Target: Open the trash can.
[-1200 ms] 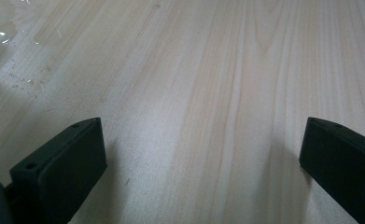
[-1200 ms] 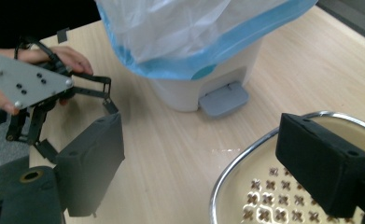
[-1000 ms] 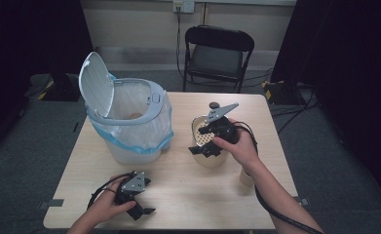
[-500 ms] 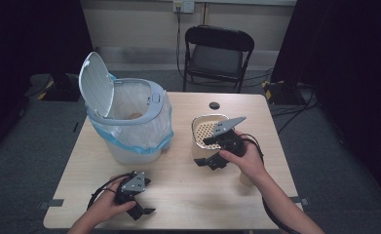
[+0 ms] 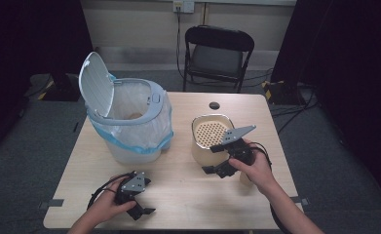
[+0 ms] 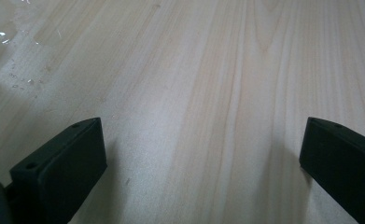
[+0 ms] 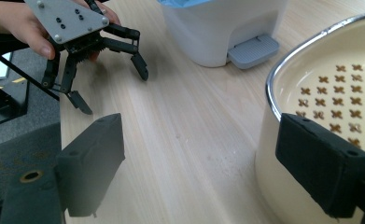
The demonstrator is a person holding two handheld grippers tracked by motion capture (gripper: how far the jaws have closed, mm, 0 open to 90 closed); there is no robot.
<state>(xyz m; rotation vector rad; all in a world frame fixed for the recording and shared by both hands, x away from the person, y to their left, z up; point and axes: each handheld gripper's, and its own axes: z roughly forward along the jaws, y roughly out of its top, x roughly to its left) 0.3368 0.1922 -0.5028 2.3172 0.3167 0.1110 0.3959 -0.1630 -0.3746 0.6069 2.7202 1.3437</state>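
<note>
1. High view: The cream pot point(image 5: 212, 141) with a perforated insert stands on the wooden table point(image 5: 178, 195), right of centre and nearer the far edge than the near one.
2. High view: The right gripper point(image 5: 216, 170) sits just beside the pot's near side, jaws spread, nothing between them. The right hand point(image 5: 256, 168) grips its body.
3. High view: The left gripper point(image 5: 142, 197) lies near the table's near edge, left of centre, jaws spread and empty, held by the left hand point(image 5: 105, 207).
4. High view: A white pedal bin point(image 5: 129, 122) with a blue-edged liner stands toward the far left corner, lid raised. A black folding chair point(image 5: 217, 53) stands beyond the far edge.
5. Left gripper view: Both black jaws stand wide apart above bare table wood point(image 6: 194, 93); nothing lies between them.
6. Right gripper view: The jaws stand spread. The pot point(image 7: 329, 107) is at the right, its steel rim just behind the right-hand jaw; whether they touch cannot be told.
7. Right gripper view: The left gripper point(image 7: 110, 86) is farther off, fingers point(image 7: 140, 65) spread, beside the bin's foot pedal point(image 7: 255, 49).
</note>
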